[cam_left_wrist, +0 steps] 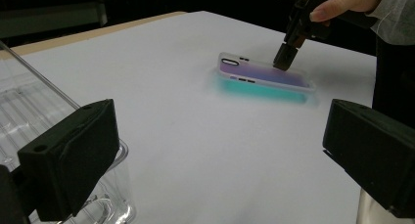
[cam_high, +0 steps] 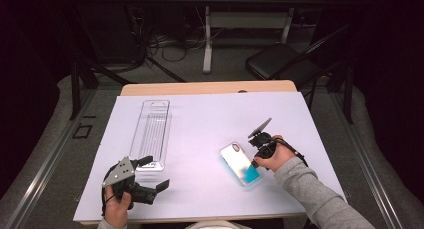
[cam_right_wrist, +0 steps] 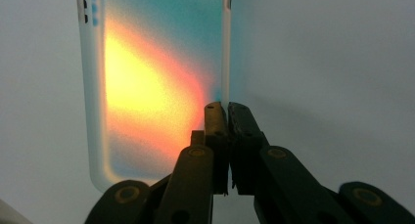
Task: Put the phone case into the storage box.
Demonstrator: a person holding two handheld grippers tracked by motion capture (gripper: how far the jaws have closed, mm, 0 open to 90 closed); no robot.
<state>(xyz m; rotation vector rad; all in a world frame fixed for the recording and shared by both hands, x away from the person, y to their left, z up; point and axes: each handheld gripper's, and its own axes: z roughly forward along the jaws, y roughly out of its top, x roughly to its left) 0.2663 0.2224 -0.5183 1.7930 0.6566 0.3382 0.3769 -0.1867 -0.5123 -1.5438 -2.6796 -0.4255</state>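
An iridescent phone case (cam_high: 240, 164) lies on the white sheet (cam_high: 210, 114) right of centre, teal at its near end. My right gripper (cam_high: 254, 163) is shut on the case's long right edge, and the right gripper view shows the rim pinched between the closed tips (cam_right_wrist: 227, 106) beside the glowing orange and teal case (cam_right_wrist: 147, 82). In the left gripper view the case (cam_left_wrist: 266, 77) sits low over the sheet with the right gripper (cam_left_wrist: 285, 61) at its far edge. My left gripper (cam_high: 155, 173) stands open at the near end of a clear plastic tray (cam_high: 150, 131), holding nothing.
The clear tray (cam_left_wrist: 29, 101) runs lengthwise along the sheet's left side. The wooden table edge (cam_high: 207, 87) shows beyond the sheet. A black chair (cam_high: 280, 61) and a desk frame (cam_high: 207, 39) stand on the floor behind the table.
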